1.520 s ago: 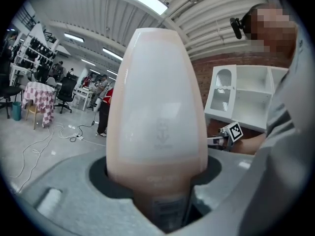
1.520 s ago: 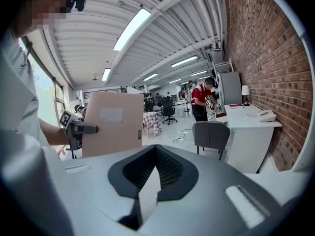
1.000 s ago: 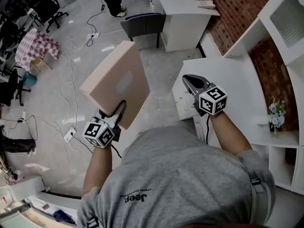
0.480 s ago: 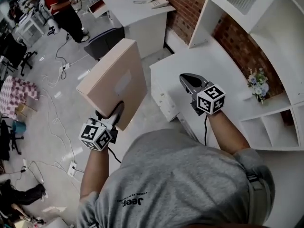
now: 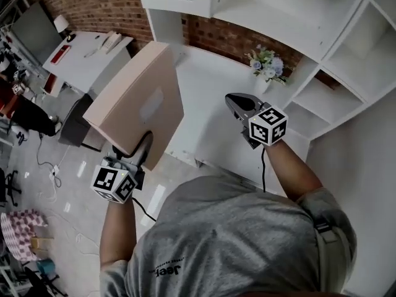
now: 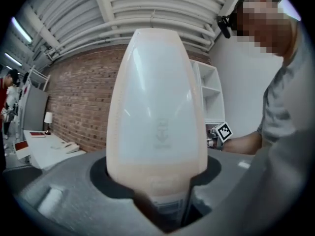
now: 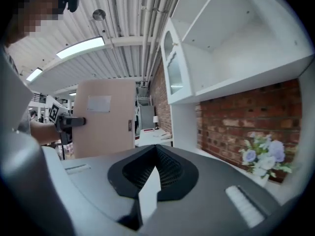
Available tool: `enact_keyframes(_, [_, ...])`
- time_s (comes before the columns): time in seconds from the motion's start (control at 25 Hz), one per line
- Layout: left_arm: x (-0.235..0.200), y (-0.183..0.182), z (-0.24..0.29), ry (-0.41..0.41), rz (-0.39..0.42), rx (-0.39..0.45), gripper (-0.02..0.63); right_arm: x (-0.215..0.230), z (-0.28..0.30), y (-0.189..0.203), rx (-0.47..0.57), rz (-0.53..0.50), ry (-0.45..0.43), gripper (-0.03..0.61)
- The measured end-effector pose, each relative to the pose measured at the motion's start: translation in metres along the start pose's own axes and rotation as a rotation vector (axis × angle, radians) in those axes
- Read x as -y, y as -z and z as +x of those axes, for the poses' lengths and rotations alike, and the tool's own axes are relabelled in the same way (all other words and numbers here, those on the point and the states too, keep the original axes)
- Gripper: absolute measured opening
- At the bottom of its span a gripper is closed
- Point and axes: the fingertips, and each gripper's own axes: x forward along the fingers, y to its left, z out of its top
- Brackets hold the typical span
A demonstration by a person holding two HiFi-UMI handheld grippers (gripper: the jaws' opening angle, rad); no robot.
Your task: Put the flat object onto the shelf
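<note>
The flat object is a tan cardboard box (image 5: 139, 107) with a pale label, and it stands upright on edge. My left gripper (image 5: 139, 153) is shut on its lower edge; in the left gripper view the box (image 6: 157, 107) rises from between the jaws and fills the middle. My right gripper (image 5: 236, 102) is shut and holds nothing, and it hovers over the white counter (image 5: 204, 98) of the shelf unit (image 5: 291, 17). In the right gripper view the box (image 7: 106, 124) shows at the left, with white shelf compartments (image 7: 231, 38) above a brick wall.
A small vase of pale flowers (image 5: 266, 64) stands on the counter against the brick wall. At the left are a white desk (image 5: 93, 48) with a phone and a monitor (image 5: 34, 33). Below them are a dark chair (image 5: 77, 125) and cables on the floor (image 5: 49, 166).
The person has turned from the open floor and desks to face the white shelf unit. The box stays upright in the left gripper, and the right gripper stays shut beside it.
</note>
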Motion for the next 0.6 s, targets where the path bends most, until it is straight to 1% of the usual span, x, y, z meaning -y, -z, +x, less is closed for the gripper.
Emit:
enact_keyframes(0.16, [0.051, -0.029, 0.059, 0.172, 0.069, 0.013, 0.288, 0.043, -0.065, -0.004, 0.038, 0.014, 0.147, 0.009])
enact_keyframes(0.36, [0.134, -0.082, 0.123, 0.389, 0.163, 0.052, 0.287, 0.082, -0.157, -0.011, 0.081, 0.039, 0.345, 0.009])
enact_keyframes(0.48, [0.19, -0.112, 0.15, 0.495, 0.237, 0.079, 0.287, 0.101, -0.208, -0.016, 0.11, 0.056, 0.441, 0.009])
enact_keyframes(0.6, [0.243, -0.138, 0.168, 0.582, 0.272, 0.105, 0.287, 0.115, -0.257, -0.025, 0.138, 0.052, 0.532, 0.009])
